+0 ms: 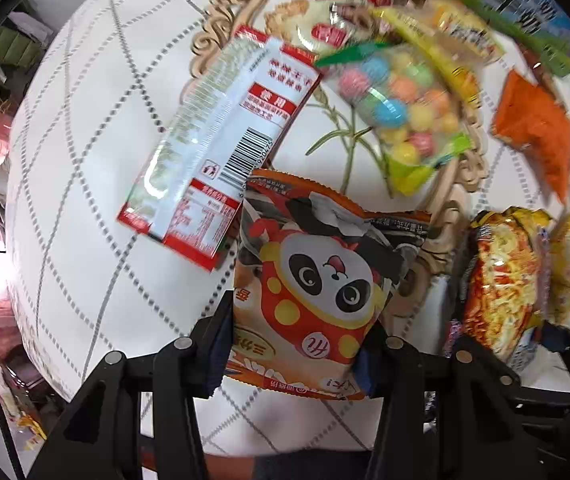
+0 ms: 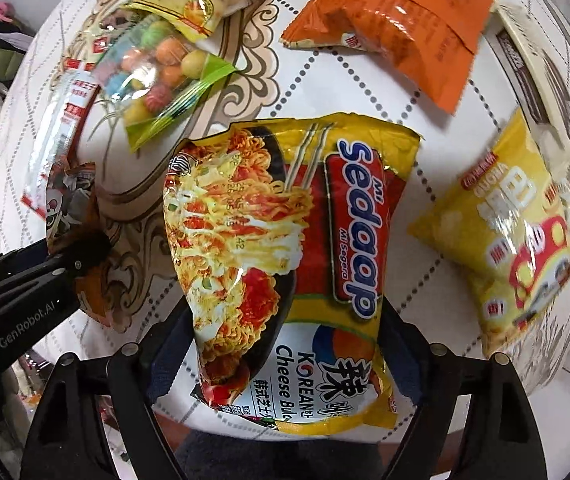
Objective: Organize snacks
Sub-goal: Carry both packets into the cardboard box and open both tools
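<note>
While several packets already lie on the ornate tray (image 1: 221,28), namely the bag of coloured candy balls (image 1: 401,108), a yellow sachet (image 2: 189,12) and a red-and-white packet (image 1: 327,34) near its far rim, the sorting looks only partly done. The long white-and-red pouch (image 1: 221,140) lies half across the tray's edge, and the orange packet (image 2: 397,24) and the yellow snack bag (image 2: 517,248) rest on the desk (image 1: 97,168) outside it. Both grippers are occupied: the left gripper (image 1: 293,356) has its jaws closed on the lower part of the panda snack bag (image 1: 325,280), which hangs over the tray's near rim, and the right gripper (image 2: 285,364) holds the Sedaap noodle packet (image 2: 285,248) between widely set jaws, above the desk just beside the tray. By my judgement these two still need placing, then the loose ones gathering. A white cloth with a dotted grey diamond pattern covers the desk, which appears round. Beyond its edge the room is cluttered: green and pink fabrics at the left, bright glare, and pale floor tile at the lower right.
</note>
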A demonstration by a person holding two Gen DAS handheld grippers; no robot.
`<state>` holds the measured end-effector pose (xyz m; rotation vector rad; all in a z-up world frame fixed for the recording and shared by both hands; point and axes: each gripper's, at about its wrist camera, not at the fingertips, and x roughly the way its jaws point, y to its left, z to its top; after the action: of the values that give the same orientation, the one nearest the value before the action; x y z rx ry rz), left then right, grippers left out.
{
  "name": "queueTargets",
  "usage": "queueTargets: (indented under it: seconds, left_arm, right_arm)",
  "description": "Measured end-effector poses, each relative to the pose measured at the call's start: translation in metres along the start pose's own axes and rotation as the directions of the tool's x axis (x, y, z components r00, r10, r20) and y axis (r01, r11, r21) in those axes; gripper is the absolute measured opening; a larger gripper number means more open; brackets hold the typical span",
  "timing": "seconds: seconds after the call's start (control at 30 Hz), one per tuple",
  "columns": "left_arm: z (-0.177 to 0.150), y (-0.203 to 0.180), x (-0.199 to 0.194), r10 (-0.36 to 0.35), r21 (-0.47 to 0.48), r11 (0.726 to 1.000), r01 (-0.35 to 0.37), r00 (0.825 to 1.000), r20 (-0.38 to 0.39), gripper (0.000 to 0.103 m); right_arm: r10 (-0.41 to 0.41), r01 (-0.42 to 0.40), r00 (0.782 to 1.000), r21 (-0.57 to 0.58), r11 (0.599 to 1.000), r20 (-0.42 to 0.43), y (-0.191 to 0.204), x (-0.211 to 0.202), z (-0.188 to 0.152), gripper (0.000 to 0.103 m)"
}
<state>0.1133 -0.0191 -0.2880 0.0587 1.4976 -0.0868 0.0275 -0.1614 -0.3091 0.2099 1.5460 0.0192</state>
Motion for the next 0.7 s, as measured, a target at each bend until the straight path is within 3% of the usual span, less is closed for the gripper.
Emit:
queueTargets:
  seconds: [0.2,0.33,0.43,0.57,0.7]
  left_arm:
    - [-0.008,0.008,-0.051,-0.071,-0.065,0.995,0.076,0.995,0.071,0.047]
    - [0.012,-0.002,-0.104,-0.135,-0.084,0.985,0.149,0.979,0.155,0.047]
    - [0.050,-0.019,-0.149,-0.167,-0.065,0.980,0.187,0.958,0.232,0.047]
    - [0.129,-0.023,-0.190,-0.205,-0.047,0.973,0.227,0.936,0.288,0.047]
    - [0.206,-0.038,-0.201,-0.193,-0.038,0.976,0.215,0.933,0.305,0.047]
  right_arm:
    - [0.124,-0.123,0.992,-0.024,0.992,0.025,0.009,-0.055,-0.001,0.087]
    - [0.213,-0.207,0.972,-0.067,0.976,0.102,0.011,-0.115,0.017,0.087]
    - [0.256,-0.244,0.952,-0.088,0.966,0.168,0.003,-0.164,0.043,0.087]
    - [0.294,-0.272,0.920,-0.120,0.955,0.258,-0.010,-0.225,0.101,0.087]
    - [0.243,-0.203,0.908,-0.148,0.968,0.342,-0.022,-0.258,0.168,0.088]
